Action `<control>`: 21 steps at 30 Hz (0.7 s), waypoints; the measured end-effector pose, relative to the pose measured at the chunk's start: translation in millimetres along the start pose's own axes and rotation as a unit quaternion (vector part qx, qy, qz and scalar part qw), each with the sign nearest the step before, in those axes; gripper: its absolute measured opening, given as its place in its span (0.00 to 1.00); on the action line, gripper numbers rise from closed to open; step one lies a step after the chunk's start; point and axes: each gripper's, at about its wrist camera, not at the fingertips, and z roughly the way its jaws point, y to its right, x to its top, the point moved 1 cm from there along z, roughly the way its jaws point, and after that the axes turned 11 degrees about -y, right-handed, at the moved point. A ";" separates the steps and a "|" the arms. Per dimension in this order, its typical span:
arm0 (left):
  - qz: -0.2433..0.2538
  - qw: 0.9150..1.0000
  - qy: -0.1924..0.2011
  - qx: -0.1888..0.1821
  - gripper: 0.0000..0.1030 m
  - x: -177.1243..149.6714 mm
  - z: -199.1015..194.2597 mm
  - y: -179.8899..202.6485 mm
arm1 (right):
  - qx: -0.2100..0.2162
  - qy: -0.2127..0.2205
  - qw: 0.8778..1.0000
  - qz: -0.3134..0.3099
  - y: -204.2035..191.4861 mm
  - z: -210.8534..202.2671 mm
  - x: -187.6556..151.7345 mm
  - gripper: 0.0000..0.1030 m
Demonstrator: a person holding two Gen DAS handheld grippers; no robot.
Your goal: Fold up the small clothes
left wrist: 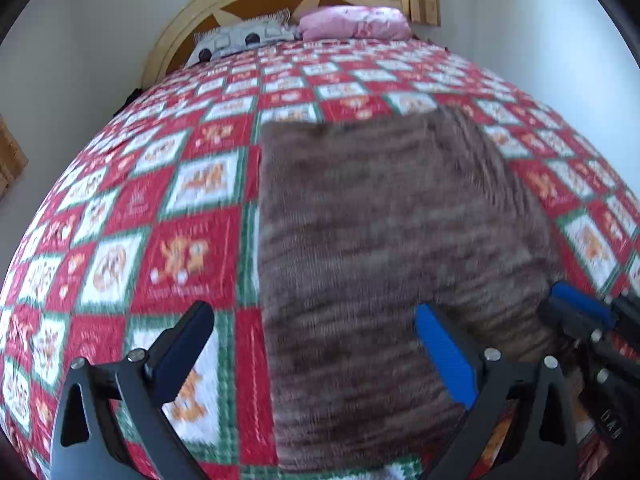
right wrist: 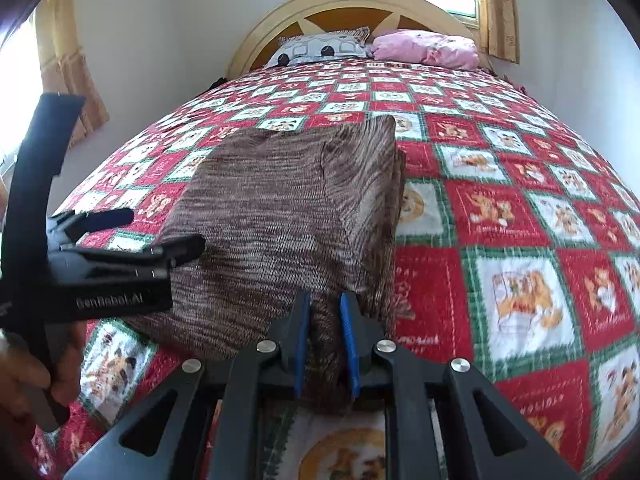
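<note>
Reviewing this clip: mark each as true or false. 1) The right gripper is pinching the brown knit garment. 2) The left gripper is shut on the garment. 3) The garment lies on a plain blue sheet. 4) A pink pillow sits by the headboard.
1) The right gripper pinches the brown knit garment: true.
2) The left gripper is shut on it: false, its jaws stand wide apart.
3) Plain blue sheet: false, a red, white and green patchwork quilt.
4) A pink pillow by the headboard: true.

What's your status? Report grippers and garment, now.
Right gripper shut on near edge of brown knit garment. Left gripper open, over garment's left edge, holding nothing. Garment partly folded on quilt. Nothing in the way.
</note>
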 end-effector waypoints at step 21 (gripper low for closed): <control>-0.033 0.999 0.005 -0.031 1.00 -14.0 7.0 -4.4 | 0.014 0.004 1.000 0.004 0.3 -0.1 -2.2 0.21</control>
